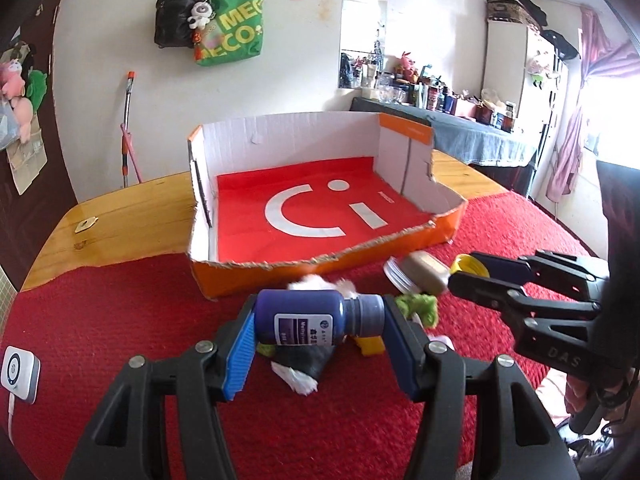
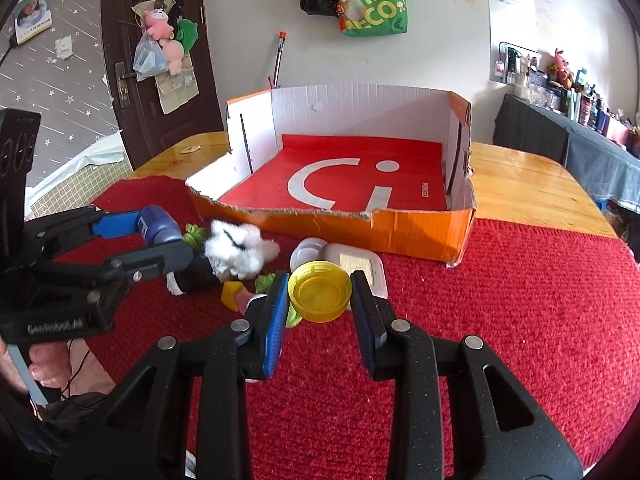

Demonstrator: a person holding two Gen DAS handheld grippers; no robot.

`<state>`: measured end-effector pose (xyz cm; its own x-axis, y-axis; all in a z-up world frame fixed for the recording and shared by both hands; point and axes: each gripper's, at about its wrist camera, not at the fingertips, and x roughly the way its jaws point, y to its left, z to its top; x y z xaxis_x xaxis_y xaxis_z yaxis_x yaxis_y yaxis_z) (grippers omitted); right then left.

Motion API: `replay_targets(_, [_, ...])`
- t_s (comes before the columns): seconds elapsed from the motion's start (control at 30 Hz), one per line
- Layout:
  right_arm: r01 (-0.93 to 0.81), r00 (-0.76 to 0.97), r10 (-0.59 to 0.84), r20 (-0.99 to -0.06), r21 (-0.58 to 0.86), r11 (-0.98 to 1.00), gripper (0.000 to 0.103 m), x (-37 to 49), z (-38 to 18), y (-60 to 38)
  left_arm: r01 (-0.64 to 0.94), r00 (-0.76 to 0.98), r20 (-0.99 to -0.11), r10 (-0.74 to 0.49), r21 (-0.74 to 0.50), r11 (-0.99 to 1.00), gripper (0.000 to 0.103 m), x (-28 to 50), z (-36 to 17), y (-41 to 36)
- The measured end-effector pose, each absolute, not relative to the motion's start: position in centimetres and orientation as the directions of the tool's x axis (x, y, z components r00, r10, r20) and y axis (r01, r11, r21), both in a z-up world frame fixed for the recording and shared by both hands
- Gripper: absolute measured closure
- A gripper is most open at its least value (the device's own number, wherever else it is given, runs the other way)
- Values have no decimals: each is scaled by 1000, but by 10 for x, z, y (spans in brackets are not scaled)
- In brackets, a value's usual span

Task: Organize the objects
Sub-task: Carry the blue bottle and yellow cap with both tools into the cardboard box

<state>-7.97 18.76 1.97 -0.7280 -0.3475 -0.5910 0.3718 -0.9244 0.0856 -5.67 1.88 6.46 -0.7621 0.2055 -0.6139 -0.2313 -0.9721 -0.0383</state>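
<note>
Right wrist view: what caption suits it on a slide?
Right tool grips a yellow lid before an orange box on a red cloth.

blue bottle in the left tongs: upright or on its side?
On its side. The blue bottle lies horizontal between the left tongs, base against one pad, cap against the other, held above the red cloth.

The green tote bag (image 1: 232,32) on the wall carries yellow letters, of which "MEG" and "ECO" can be read. The floor of the cardboard box (image 1: 320,208) is red and shows a large white sign like a "C" with an "i". The right gripper (image 1: 460,278) has the letters "DAS" raised on its black body. The blue bottle (image 1: 308,316) wears a white label with small print, too small to read.
</note>
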Motion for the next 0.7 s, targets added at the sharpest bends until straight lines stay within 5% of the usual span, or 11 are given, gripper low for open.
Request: replay_targets(0.7, [400,-712,-386,-587,112,-910,74,-109,37,182,-215,-743,-638,202,-57,-975,43,-107,78,19])
